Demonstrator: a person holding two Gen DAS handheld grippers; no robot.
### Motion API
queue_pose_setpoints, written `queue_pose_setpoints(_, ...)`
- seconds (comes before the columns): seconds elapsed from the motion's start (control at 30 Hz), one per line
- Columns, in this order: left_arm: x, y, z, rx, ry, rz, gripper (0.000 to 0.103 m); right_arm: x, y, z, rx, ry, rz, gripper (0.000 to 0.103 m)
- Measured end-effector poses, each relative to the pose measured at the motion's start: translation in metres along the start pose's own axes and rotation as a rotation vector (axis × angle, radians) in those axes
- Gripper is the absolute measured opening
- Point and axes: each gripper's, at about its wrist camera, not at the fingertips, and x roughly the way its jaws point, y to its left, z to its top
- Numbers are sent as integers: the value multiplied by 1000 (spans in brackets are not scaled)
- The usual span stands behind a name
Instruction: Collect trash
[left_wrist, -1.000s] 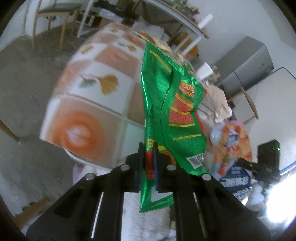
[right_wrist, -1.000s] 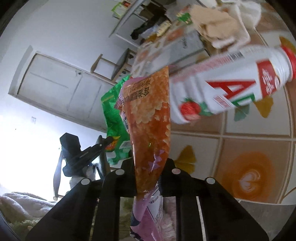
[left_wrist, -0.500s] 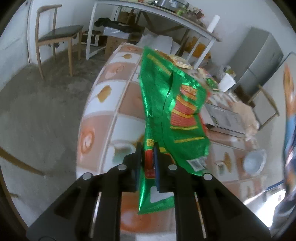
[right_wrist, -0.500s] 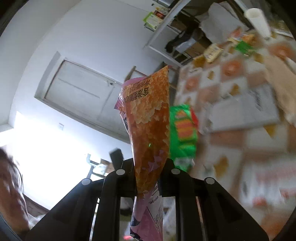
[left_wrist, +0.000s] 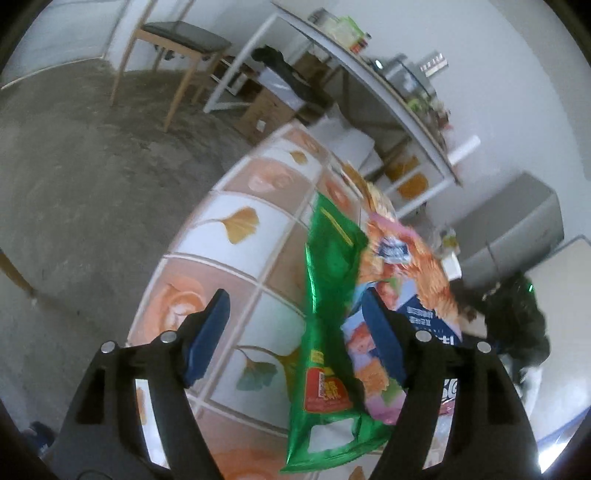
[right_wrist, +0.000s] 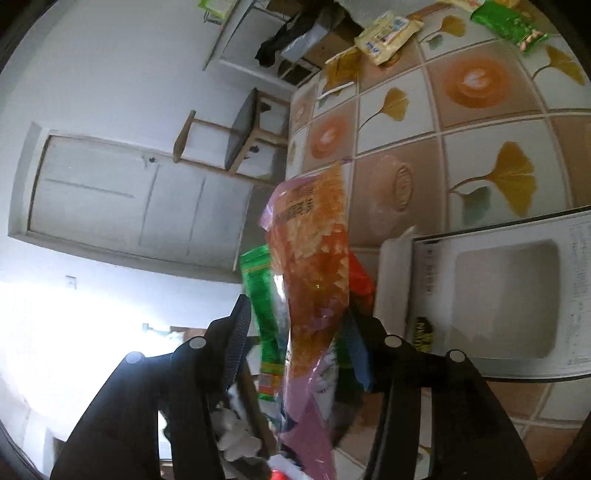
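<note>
Two snack bags between the grippers: one green bag (left_wrist: 325, 332), one orange bag (right_wrist: 314, 280). Three more wrappers (right_wrist: 388, 31) lie on one tiled table (right_wrist: 480, 122); one chair (left_wrist: 177, 40) stands.

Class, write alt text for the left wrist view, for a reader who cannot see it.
The open left gripper, jaws just opened, has a green snack bag loose between its blue pads, an orange snack bag beside it. Below lies a tiled table with ginkgo-leaf pattern; a wooden chair stands behind.
</note>
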Motion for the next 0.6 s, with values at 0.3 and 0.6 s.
queue_pose_setpoints(0.3,-43,-26,-3,101,-135,16,72,-83,23,-15,-135,-191,-103,53)
queue_pose_setpoints(0.6,-88,-100,-39,355,-205,-81,84,-158,61,-63,-343,-332,-316,54)
